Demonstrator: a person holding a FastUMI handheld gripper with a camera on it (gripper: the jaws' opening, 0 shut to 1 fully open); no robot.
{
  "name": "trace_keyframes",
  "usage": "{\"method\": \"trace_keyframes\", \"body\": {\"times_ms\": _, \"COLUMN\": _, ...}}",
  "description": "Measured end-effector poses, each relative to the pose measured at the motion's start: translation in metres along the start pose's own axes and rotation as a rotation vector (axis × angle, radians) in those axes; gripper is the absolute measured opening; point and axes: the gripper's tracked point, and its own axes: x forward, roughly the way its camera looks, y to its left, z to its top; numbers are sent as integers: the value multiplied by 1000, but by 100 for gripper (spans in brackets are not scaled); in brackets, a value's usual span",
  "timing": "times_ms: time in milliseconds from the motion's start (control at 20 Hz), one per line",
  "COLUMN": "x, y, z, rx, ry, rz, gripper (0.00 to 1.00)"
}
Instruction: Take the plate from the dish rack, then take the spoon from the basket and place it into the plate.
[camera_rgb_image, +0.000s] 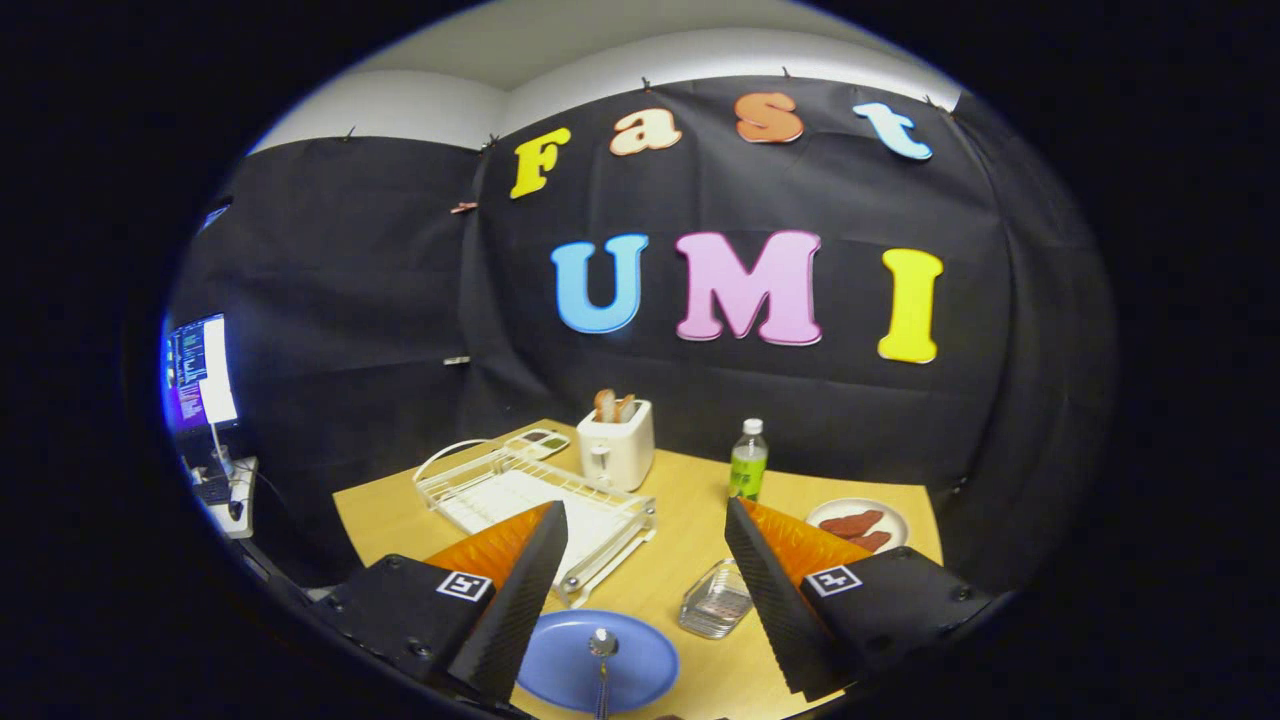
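A blue plate (610, 665) lies flat on the wooden table (690, 510), low between my fingers and nearer the left one. A metal spoon (603, 655) rests in the plate, bowl end up toward the plate's middle, handle running down toward me. My gripper (645, 525) is open and raised above the table, with nothing between its fingers. A white wire dish rack (530, 495) stands just beyond the left finger, with no plate in it. A small clear basket (715, 600) sits beside the right finger.
A white toaster (617, 447) with bread slices stands behind the rack. A green-labelled bottle (748, 462) stands mid-table. A white plate with sausages (858, 524) lies at the far right. A monitor (198, 372) glows on a side desk to the left.
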Motion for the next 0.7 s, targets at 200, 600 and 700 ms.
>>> {"method": "trace_keyframes", "body": {"times_ms": 200, "x": -17, "y": -27, "z": 38, "rx": 23, "ry": -69, "rz": -206, "gripper": 97}}
{"method": "trace_keyframes", "body": {"times_ms": 600, "x": -55, "y": -36, "z": 30, "rx": 101, "ry": -100, "rz": -500, "gripper": 97}}
{"method": "trace_keyframes", "body": {"times_ms": 700, "x": -57, "y": -32, "z": 25, "rx": 97, "ry": -90, "rz": -529, "gripper": 97}}
